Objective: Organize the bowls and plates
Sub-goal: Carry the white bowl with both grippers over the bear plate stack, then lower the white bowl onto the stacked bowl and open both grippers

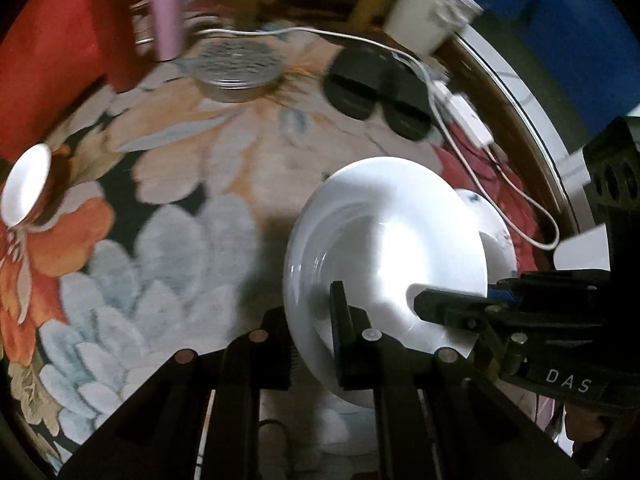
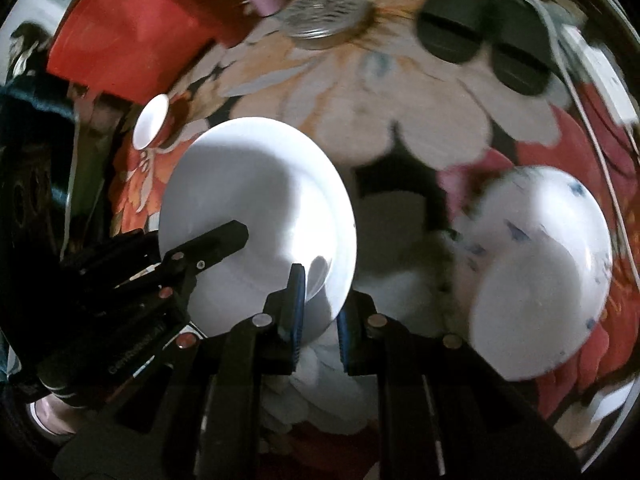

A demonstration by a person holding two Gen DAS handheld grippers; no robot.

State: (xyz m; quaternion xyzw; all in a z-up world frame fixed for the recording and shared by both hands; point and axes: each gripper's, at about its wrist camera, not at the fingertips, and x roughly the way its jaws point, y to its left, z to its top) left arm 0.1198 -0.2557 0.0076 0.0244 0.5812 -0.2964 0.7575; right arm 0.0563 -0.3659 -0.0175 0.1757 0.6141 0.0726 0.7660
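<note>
White plate (image 1: 384, 240) rim sits between both grippers' jaws — left gripper (image 1: 316, 344) and right gripper (image 2: 320, 320) clamp it.

Two white plates (image 2: 256, 184), one cup (image 2: 151, 126), perhaps two slippers (image 2: 484, 40)

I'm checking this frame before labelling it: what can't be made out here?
- Left wrist view: the patterned bowl is mostly hidden behind the white plate.
- Right wrist view: the bowl's blue pattern is smeared by motion blur.
- Both views: the plate rim where the right gripper and left gripper clamp it is covered by their fingers.
- Left wrist view: the small cup is distorted near the edge; its contents are unreadable.
</note>
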